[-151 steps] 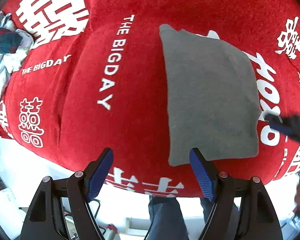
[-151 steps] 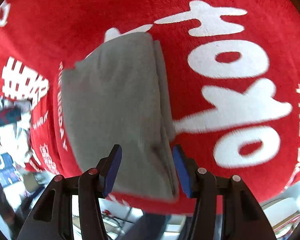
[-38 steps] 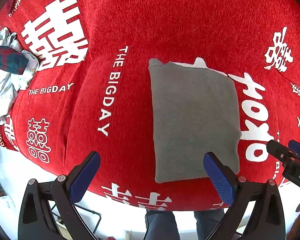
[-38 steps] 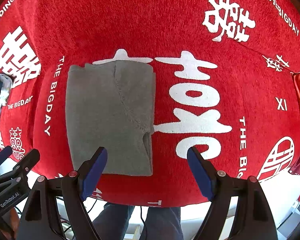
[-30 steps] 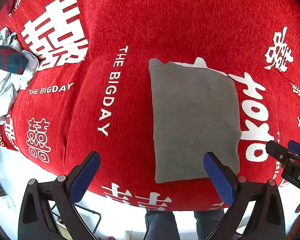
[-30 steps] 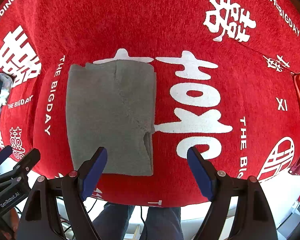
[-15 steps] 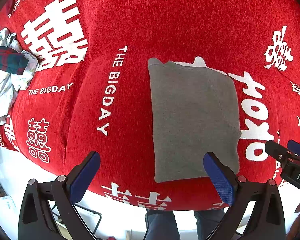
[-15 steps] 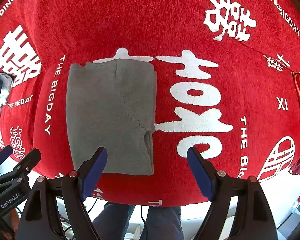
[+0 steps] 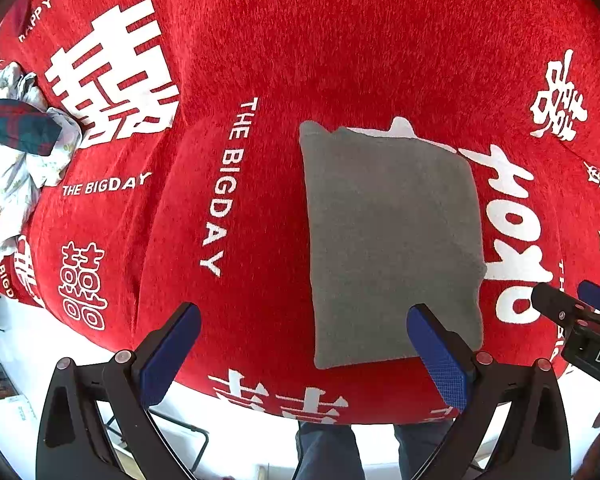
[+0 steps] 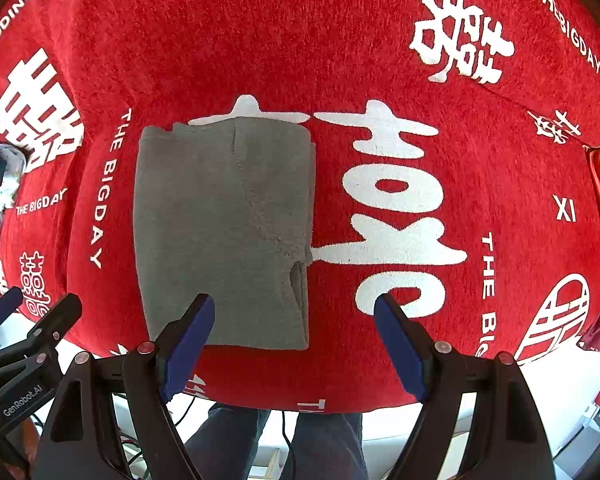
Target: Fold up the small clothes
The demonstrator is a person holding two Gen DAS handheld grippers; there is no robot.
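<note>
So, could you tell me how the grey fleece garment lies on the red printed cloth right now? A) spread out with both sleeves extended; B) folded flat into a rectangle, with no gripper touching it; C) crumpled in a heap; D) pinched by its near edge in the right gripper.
B: the grey fleece garment lies flat as a neat rectangle on the red printed cloth, and the right gripper and left gripper hang open above it.

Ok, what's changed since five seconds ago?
Both grippers pulled up and away from the grey garment. The right gripper, then low over its folded edge, now hangs clear and wider open; the left gripper opened wider too. The garment stays folded flat on the red cloth.
</note>
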